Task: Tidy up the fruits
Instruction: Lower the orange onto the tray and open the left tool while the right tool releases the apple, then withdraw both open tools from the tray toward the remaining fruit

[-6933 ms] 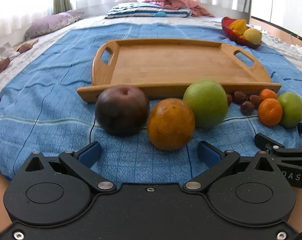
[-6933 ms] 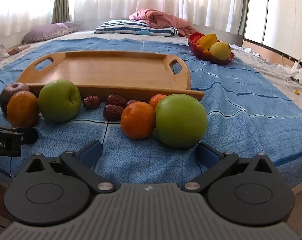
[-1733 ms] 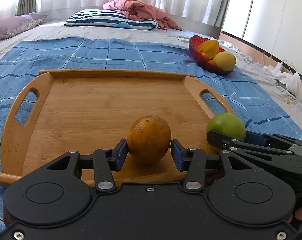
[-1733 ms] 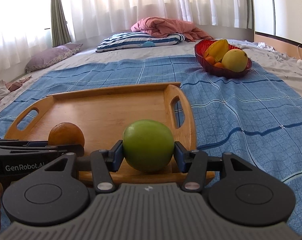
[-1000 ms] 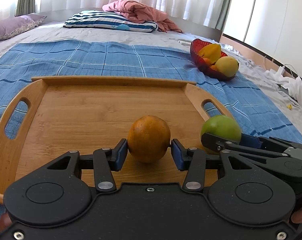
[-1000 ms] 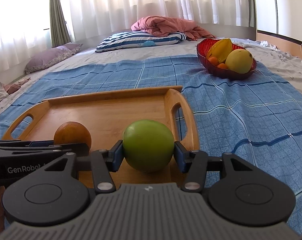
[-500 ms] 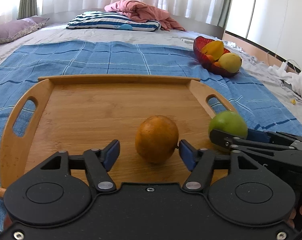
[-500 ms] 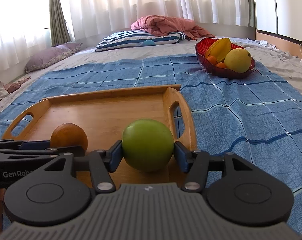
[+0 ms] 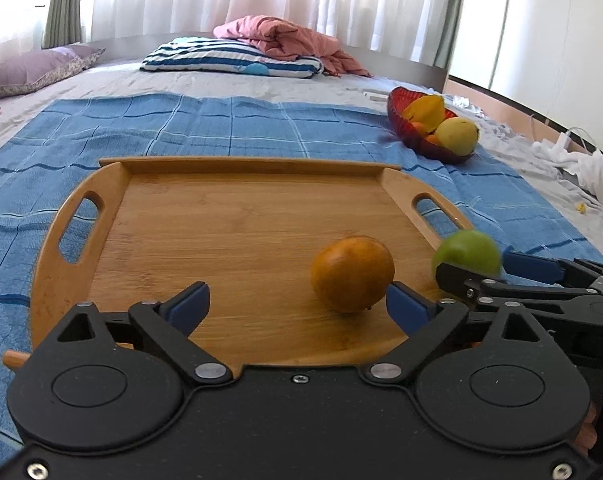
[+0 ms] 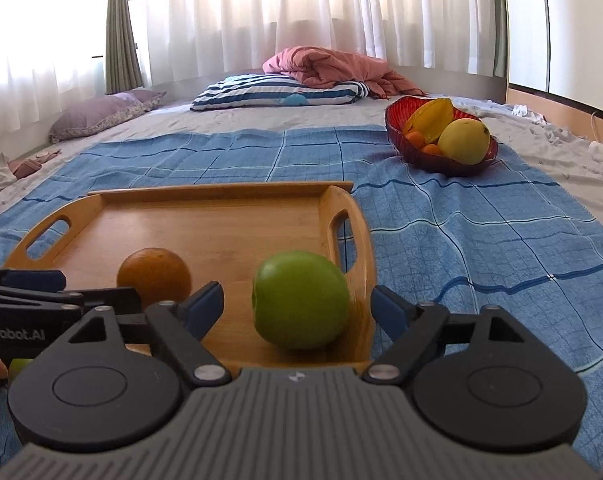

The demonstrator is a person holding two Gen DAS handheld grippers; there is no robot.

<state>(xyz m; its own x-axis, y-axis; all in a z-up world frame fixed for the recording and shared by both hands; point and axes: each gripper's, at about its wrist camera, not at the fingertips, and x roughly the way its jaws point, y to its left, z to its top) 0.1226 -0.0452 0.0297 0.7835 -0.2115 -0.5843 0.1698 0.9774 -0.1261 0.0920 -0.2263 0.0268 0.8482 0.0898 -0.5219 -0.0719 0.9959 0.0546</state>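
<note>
An orange (image 9: 352, 279) rests on the wooden tray (image 9: 221, 216) near its front right, free between the open fingers of my left gripper (image 9: 297, 306). It also shows in the right wrist view (image 10: 154, 274). A green apple (image 10: 300, 317) sits on the tray (image 10: 205, 224) by its right handle, free between the open fingers of my right gripper (image 10: 297, 306). The apple also shows in the left wrist view (image 9: 467, 254), partly behind the right gripper's fingers (image 9: 533, 270).
A red bowl (image 10: 441, 160) with yellow and orange fruit stands on the blue checked cloth (image 10: 481, 232) at the far right. Pillows (image 10: 285, 94) and a pink blanket (image 10: 333, 64) lie at the back. Small fruits (image 10: 5, 366) peek out at the lower left.
Both grippers have opened. The left let go of the orange and shifted left; the right let go of the green apple. Both fruits now rest on the tray.
</note>
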